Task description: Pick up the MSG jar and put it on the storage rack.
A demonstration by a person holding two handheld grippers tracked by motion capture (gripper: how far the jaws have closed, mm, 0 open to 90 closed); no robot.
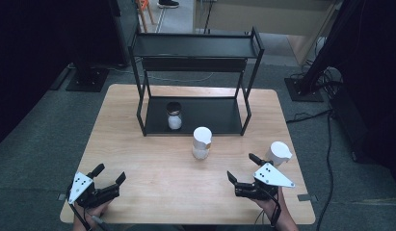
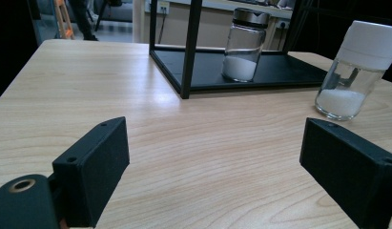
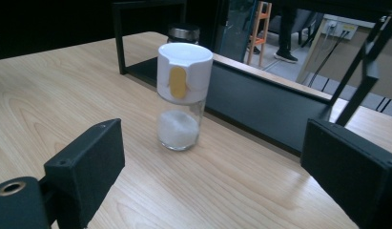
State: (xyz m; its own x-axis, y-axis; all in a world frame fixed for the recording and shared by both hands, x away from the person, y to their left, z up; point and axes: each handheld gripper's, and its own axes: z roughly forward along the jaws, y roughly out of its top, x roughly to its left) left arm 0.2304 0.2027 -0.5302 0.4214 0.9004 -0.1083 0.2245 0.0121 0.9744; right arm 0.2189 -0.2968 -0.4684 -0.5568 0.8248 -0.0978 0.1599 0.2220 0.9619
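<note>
Your two grippers sit at the near edge of a pale wooden tabletop (image 1: pixel 152 168) with rounded corners, which stands on grey carpet in a dim room. Your left gripper (image 1: pixel 108 173) rests at the near left corner with its jaws spread wide and nothing between them; your right gripper (image 1: pixel 242 167) rests near the right corner, jaws likewise spread and empty. Just beyond the right gripper stands a white-capped jar (image 1: pixel 278 153), close to the tabletop's right edge (its glass body is mostly hidden behind the gripper's grey plate in the high view). Farther in, near the middle of the tabletop, a second white-lidded jar (image 3: pixel 180 98) stands upright, with white powder in its lower part and a yellow oval tab on its lid; it lies straight ahead of the right gripper, well clear of the jaws. Behind it a black metal rack (image 1: pixel 195 82) with two shelves stands at the far side, and on its lower shelf a dark-lidded glass jar (image 2: pixel 242 45) holds white powder too. The rack's front posts stand between your grippers and that jar. Beyond the tabletop, black stand bases, loose cables and orange chair legs fade into shadow.
</note>
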